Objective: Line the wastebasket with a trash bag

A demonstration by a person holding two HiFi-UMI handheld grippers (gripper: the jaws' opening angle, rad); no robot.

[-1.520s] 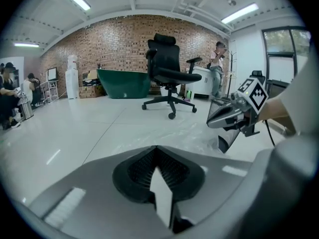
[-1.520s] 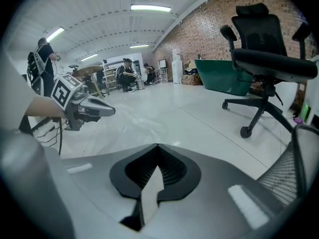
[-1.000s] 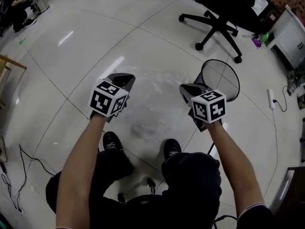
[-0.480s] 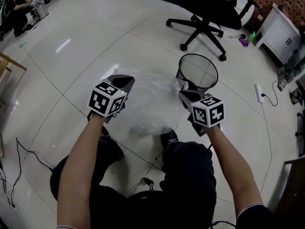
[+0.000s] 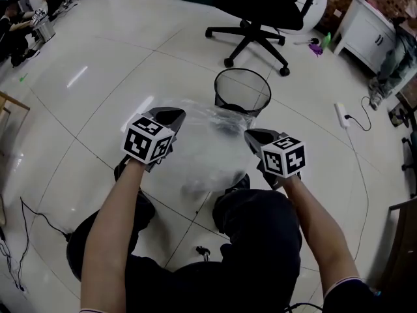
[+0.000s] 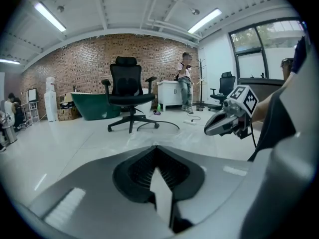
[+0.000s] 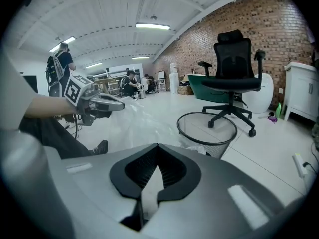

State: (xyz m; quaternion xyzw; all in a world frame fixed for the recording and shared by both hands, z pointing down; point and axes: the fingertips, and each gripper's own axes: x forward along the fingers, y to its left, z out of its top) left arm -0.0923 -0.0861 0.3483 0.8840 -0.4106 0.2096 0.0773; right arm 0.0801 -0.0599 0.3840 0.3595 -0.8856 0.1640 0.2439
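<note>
A clear trash bag (image 5: 207, 145) hangs spread between my two grippers. My left gripper (image 5: 171, 114) is shut on its left edge and my right gripper (image 5: 255, 135) is shut on its right edge. In both gripper views a pale strip of film sits between the closed jaws. The black mesh wastebasket (image 5: 242, 91) stands upright on the floor just beyond the bag, slightly right of its middle. In the right gripper view the wastebasket (image 7: 207, 132) is right ahead, with the left gripper (image 7: 102, 103) off to the left. The left gripper view shows the bag's film (image 6: 172, 139) and the right gripper (image 6: 224, 125).
A black office chair (image 5: 255, 19) stands behind the basket. A white cabinet (image 5: 366, 28) and a power strip (image 5: 341, 113) with its cable are at the right. My own legs and shoes are under the bag. A person (image 6: 185, 82) stands by a counter.
Both grippers have carried the bag forward towards the wastebasket. The basket now shows closer and more to the left, right behind the bag's far edge.
</note>
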